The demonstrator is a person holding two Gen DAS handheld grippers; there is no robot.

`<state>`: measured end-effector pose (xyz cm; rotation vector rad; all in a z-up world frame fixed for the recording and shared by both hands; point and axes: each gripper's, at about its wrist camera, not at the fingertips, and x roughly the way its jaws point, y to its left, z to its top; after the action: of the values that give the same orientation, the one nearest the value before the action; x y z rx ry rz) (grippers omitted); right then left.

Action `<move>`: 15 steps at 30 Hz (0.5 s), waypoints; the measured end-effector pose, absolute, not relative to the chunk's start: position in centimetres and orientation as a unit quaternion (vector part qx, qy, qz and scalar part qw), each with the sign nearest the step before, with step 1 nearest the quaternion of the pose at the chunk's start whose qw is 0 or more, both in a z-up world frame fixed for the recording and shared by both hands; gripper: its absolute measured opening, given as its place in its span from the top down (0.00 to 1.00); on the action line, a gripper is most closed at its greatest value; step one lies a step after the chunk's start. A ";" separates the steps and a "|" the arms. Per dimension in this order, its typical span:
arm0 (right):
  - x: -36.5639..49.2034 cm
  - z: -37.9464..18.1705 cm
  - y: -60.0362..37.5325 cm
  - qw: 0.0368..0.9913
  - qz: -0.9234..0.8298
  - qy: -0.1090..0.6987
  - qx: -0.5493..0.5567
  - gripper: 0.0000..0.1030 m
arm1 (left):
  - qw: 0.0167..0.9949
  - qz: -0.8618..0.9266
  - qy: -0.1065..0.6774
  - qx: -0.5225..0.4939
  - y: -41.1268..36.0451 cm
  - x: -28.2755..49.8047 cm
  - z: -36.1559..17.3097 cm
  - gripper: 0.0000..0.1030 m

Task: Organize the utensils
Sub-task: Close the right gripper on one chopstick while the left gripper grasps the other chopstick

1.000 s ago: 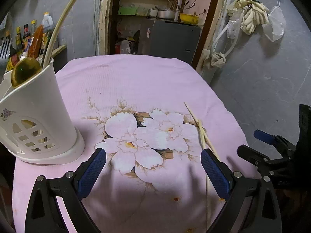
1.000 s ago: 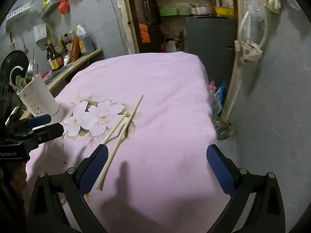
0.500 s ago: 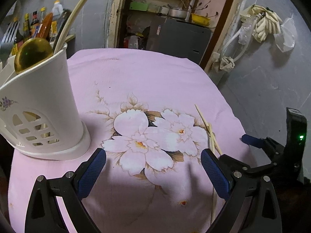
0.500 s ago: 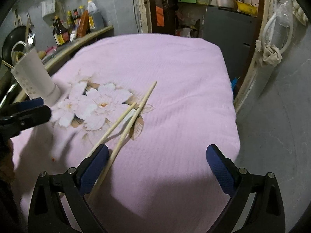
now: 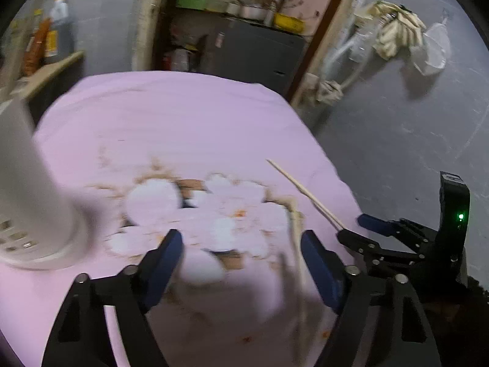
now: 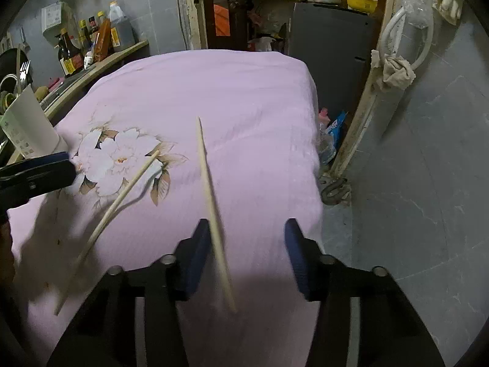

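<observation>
Chopsticks remain unstowed: right tongs [image 6: 244, 244], jaws just narrowing but not yet clamped, straddle one chopstick [image 6: 211, 202]; the other [image 6: 122, 198] lies at nine o'clock, near the released, narrowing left tongs [image 5: 241, 257]; holder [image 6: 27, 125] awaits.

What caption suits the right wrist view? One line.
Right hand-held gripper, jaws just closing around one pale wooden chopstick; a second chopstick lies on the pink floral cloth.

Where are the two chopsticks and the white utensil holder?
Near chopstick [image 6: 211, 195]: right wrist view, mid-shaft, between the right gripper's pads.
Far chopstick [image 6: 122, 197]: right wrist view, mid-shaft, on the pink cloth.
Utensil holder [image 6: 29, 128]: right wrist view, its white wall.
</observation>
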<state>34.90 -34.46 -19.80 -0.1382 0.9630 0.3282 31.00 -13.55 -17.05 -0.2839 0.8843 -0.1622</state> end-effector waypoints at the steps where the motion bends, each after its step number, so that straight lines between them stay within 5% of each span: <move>1: 34.7 -19.8 -34.7 0.871 0.157 0.461 -0.065 0.69 | 0.889 -0.088 0.428 -0.136 -13.9 31.3 -17.1 0.33; 8: 33.3 -19.4 -35.4 0.870 0.164 0.463 -0.051 0.90 | 0.868 -0.140 0.455 -0.140 -16.4 33.9 -18.5 0.55; 15: 33.5 -19.4 -35.4 0.863 0.177 0.471 -0.044 0.90 | 0.853 -0.146 0.482 -0.136 -17.7 35.9 -19.7 0.76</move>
<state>33.50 -35.38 -19.37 -0.0920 0.9875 0.3710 35.95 -17.67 -19.73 -0.2857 1.0139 -0.3078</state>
